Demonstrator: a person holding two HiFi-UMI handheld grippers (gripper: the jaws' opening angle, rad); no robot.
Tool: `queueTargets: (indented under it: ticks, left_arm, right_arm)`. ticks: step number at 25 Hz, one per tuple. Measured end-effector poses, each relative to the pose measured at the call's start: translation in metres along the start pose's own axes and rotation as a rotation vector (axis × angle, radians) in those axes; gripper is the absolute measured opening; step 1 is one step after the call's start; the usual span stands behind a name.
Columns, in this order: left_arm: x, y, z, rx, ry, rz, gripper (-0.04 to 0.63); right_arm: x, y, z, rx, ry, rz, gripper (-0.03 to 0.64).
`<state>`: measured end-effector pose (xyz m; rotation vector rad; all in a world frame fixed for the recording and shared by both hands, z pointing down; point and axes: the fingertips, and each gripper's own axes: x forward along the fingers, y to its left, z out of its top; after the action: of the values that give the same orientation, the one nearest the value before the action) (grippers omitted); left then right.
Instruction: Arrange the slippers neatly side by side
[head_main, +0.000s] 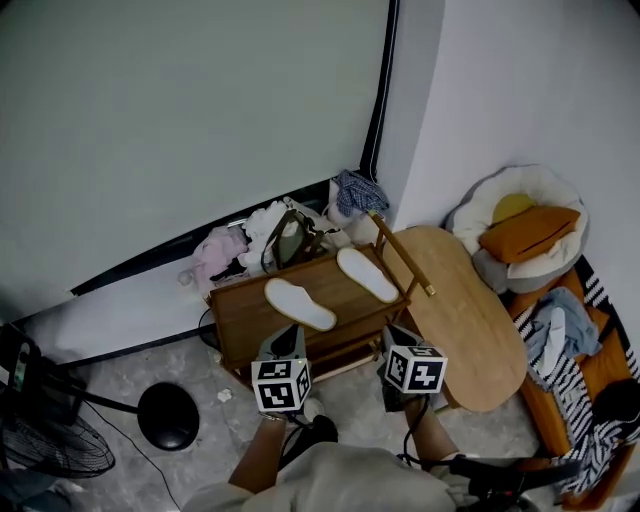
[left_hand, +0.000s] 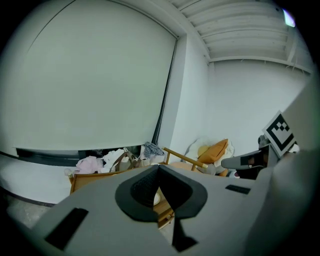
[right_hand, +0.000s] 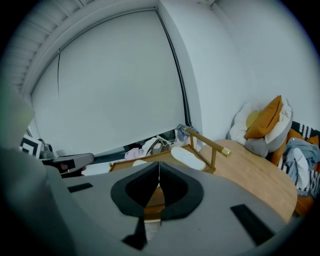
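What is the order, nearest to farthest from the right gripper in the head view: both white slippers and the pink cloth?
1. Right-hand slipper, just ahead of the right gripper.
2. Left-hand slipper, further left on the rack.
3. Pink cloth, behind the rack's left end.

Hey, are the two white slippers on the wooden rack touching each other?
Apart. The head view shows bare wood between the nearer slipper and the farther slipper.
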<state>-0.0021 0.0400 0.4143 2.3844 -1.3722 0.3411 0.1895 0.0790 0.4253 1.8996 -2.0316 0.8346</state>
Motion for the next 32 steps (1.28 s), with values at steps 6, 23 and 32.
queueTargets:
  ticks: [6, 23, 32]
  left_arm:
    - [0.044, 0.022, 0.020, -0.017, 0.001, 0.007, 0.017]
    - [0.135, 0.085, 0.066, -0.068, -0.007, 0.051, 0.017]
    - [0.155, 0.096, 0.055, -0.110, 0.025, 0.091, 0.017]
  right_arm:
    - [0.042, -0.002, 0.032, -0.014, 0.003, 0.006, 0.034]
    - [0.142, -0.003, 0.098, -0.060, 0.046, 0.024, 0.034]
    - [0.175, -0.003, 0.103, -0.105, 0.107, 0.056, 0.034]
